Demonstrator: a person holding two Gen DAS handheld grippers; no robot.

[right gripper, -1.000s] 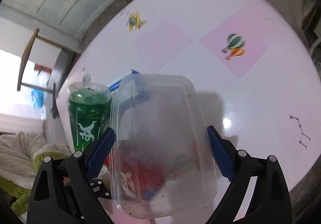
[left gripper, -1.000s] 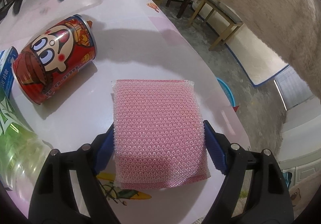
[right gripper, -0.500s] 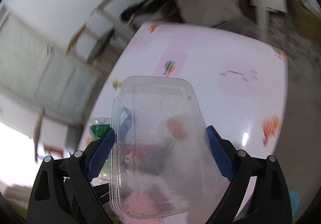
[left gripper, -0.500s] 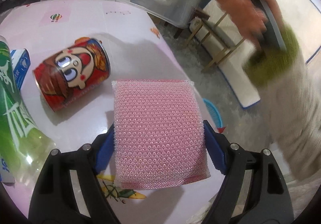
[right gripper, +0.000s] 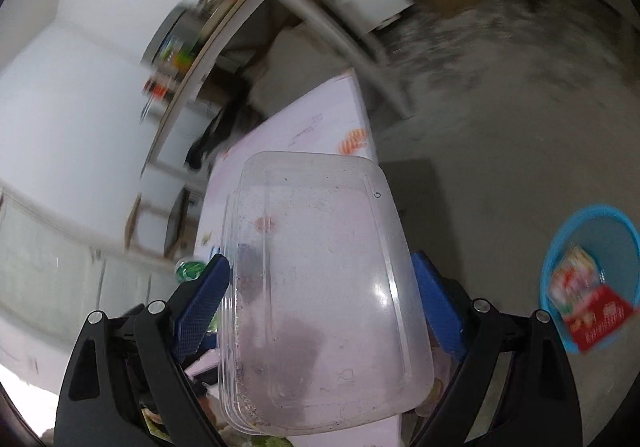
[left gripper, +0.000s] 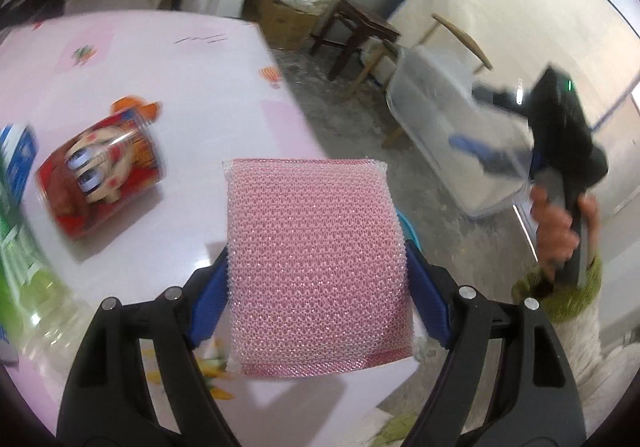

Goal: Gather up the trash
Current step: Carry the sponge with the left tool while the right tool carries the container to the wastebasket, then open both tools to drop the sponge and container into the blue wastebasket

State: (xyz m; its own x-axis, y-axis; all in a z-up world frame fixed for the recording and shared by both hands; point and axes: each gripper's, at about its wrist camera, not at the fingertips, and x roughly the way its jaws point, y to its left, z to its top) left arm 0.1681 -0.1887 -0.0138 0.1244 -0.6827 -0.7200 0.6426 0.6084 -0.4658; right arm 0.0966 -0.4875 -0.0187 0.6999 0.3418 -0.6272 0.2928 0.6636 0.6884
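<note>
My left gripper is shut on a pink mesh sponge, held above the pink table's right edge. My right gripper is shut on a clear plastic food container, carried over the floor beside the table. In the left wrist view that container and the right gripper are off to the right. A blue waste basket with red wrappers inside stands on the floor at right.
A red cartoon can lies on its side on the table. A green plastic bottle and a blue carton are at the left edge. Wooden stools and cardboard boxes stand on the concrete floor.
The right gripper has swung the clear container off the table and out over the floor toward the blue basket. The left gripper has lifted and turned right with the sponge.
</note>
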